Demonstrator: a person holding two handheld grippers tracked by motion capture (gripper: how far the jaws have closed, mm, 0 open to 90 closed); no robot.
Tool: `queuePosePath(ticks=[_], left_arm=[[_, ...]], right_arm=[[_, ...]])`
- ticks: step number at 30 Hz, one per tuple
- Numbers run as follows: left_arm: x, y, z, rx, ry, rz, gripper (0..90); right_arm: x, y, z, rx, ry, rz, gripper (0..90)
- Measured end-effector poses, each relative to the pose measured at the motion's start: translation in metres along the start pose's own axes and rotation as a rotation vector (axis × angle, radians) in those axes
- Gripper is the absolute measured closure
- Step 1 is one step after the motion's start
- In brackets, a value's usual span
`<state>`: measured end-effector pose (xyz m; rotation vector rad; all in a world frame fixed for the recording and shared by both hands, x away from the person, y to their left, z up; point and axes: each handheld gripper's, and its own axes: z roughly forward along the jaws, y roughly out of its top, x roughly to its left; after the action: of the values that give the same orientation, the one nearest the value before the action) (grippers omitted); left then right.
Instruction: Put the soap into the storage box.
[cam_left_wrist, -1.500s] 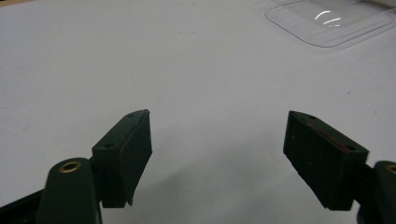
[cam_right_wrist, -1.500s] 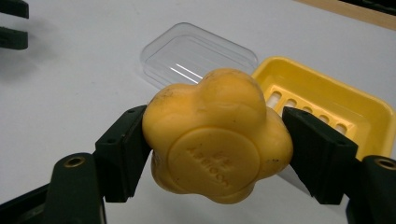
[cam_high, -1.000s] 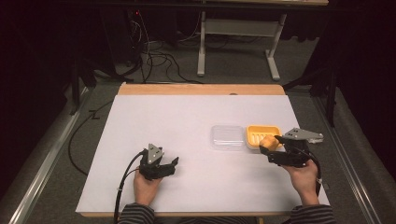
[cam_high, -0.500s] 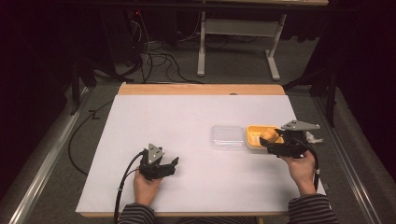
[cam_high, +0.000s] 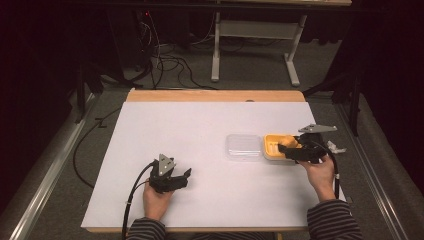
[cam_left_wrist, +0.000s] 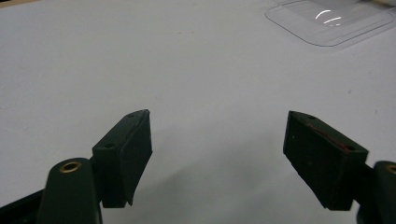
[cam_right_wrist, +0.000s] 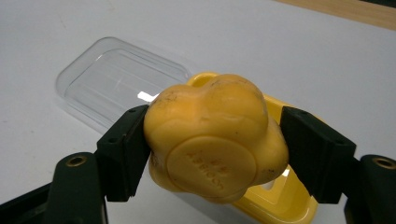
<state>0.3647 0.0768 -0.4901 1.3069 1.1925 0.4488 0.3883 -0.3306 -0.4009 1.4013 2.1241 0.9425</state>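
- In my right gripper view, the right gripper (cam_right_wrist: 215, 154) has its jaws clamped on a yellow lump (cam_right_wrist: 215, 140), one black pad pressed to each of its sides.
- The lump is a rounded, knobbly piece with several soft lobes, matte yellow, scuffed with small dark marks on top.
- The face turned toward the camera carries a flat round disc with raised lettering I cannot read.
- That disc face points back along the jaws toward the camera; the lobed top faces up. The lump is about as wide as it is tall, so I cannot name a long axis.
- It hangs above a yellow tray (cam_right_wrist: 285, 205), off the bench (cam_high: 200, 130), with the tray's rim showing behind and below it.
- From the high view, the tray (cam_high: 270, 145) sits at the right side of the white bench, and the right gripper (cam_high: 292, 150) reaches over it from the right, held by the right hand (cam_high: 320, 172).
- A clear lid (cam_high: 242, 146) lies flat just beside the tray on its left; whether they touch I cannot tell.
- The left gripper (cam_high: 182, 175) rests low near the front edge, well apart from the tray, in the left hand (cam_high: 157, 200).
- In the left gripper view its jaws stand wide with only bare bench between them, and the lid (cam_left_wrist: 327, 21) lies farther off.
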Motion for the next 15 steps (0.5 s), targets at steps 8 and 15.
queuePosePath(ticks=[8,15], left_arm=[[0.000,0.000,0.000,0.001,0.000,-0.001,24.4],[0.000,0.000,0.000,0.004,0.000,0.000,24.4]], right_arm=[[-0.007,0.001,0.016,0.045,-0.013,0.031,28.3],[-0.009,0.001,0.024,0.068,-0.018,0.032,28.3]])
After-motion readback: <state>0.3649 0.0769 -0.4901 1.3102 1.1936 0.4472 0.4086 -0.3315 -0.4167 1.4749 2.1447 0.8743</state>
